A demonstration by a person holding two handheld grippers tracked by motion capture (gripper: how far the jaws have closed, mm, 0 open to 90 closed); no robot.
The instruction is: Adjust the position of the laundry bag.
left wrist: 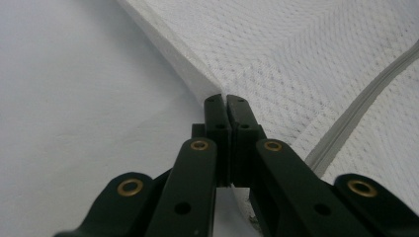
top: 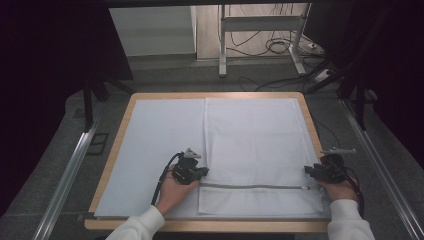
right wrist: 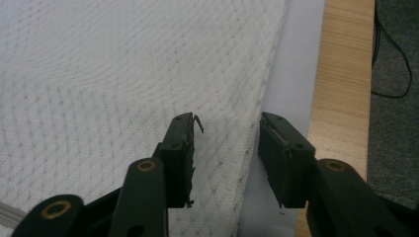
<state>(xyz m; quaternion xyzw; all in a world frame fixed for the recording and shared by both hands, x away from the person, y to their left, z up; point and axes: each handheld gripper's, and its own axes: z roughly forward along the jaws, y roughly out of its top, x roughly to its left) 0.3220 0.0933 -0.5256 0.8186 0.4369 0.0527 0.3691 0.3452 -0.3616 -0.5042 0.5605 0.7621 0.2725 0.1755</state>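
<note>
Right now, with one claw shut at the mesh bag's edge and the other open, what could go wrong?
1. The left claw is shut right at the mesh laundry bag's folded edge; the bite looks shallow, so the fabric may slip out when pulled.
2. The right claw stands open over the bag's opposite edge beside the white table cover; closing there could pinch the cover too.

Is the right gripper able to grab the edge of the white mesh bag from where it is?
Probably yes. The right gripper has its jaws open, with the right edge of the white mesh bag lying just between and below them. Nothing sits in the way; only the pale sheet lies beneath.
</note>
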